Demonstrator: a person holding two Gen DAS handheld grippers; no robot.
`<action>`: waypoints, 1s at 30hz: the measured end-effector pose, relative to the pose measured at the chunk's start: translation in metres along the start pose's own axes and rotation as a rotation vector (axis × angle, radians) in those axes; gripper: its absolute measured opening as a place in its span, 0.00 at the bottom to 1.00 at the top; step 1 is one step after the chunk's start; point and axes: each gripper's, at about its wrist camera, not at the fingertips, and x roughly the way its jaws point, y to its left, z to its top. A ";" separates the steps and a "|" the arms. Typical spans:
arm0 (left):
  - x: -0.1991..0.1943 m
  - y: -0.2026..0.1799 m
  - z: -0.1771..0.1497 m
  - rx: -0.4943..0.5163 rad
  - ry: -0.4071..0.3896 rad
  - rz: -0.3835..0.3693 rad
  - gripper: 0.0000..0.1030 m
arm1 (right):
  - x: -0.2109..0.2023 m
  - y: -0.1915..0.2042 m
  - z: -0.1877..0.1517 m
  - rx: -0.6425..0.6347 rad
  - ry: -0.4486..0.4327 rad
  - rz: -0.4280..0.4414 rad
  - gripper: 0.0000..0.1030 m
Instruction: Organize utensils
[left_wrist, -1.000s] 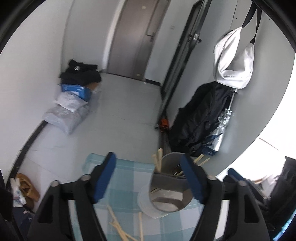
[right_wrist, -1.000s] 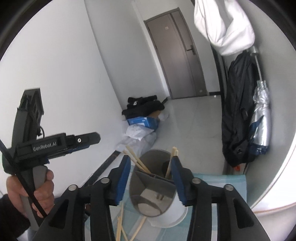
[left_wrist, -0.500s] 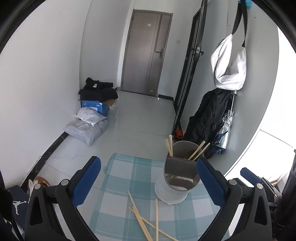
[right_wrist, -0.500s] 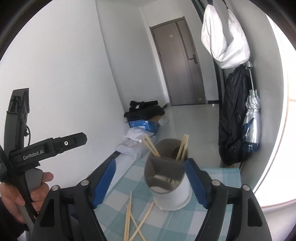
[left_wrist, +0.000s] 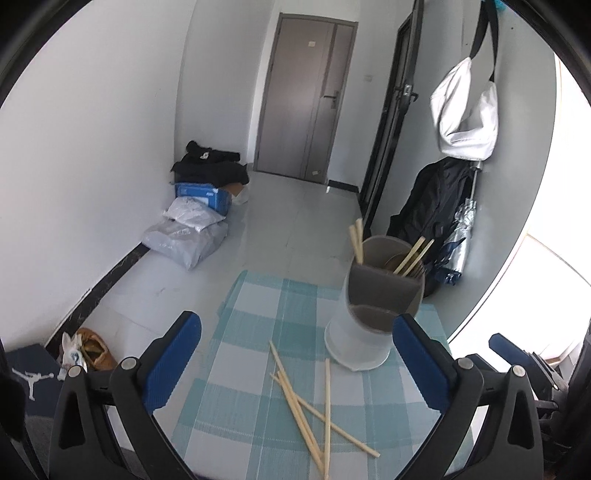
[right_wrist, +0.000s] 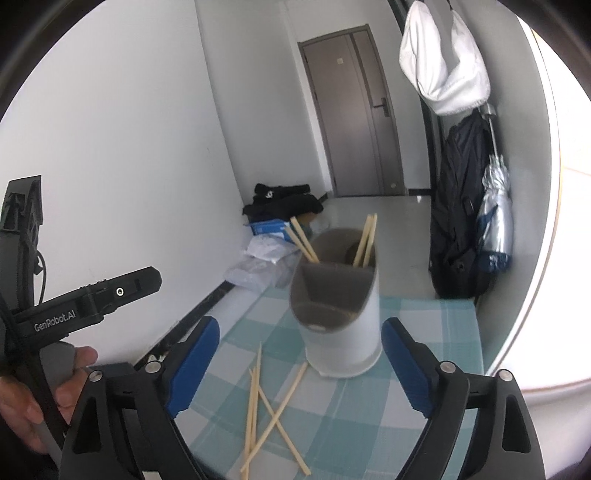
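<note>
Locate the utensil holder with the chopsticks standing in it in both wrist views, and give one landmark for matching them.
Left wrist view: the utensil holder stands right of centre on the checked tablecloth, loose chopsticks lying in front of it.
Right wrist view: it sits at centre, between the open fingers of the right hand-held gripper.
Shared landmark: the grey door.

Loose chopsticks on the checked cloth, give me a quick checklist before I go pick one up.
1. Left gripper open and empty: ok.
2. Right gripper open and empty: ok.
3. Loose chopsticks in view on the checked cloth: ok.
4. Chopsticks lying apart for a single pick: not ok, they cross in a pile.
5. Utensil holder upright: ok.
6. Room left in the holder's compartments: cannot tell.
</note>
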 end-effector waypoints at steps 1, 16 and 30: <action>0.002 0.003 -0.004 -0.013 0.010 0.005 0.99 | 0.002 0.000 -0.005 0.002 0.011 -0.003 0.89; 0.049 0.024 -0.044 -0.072 0.181 0.019 0.99 | 0.045 -0.004 -0.052 -0.009 0.189 -0.041 0.91; 0.082 0.061 -0.048 -0.199 0.322 -0.006 0.99 | 0.103 -0.001 -0.075 -0.060 0.383 -0.027 0.89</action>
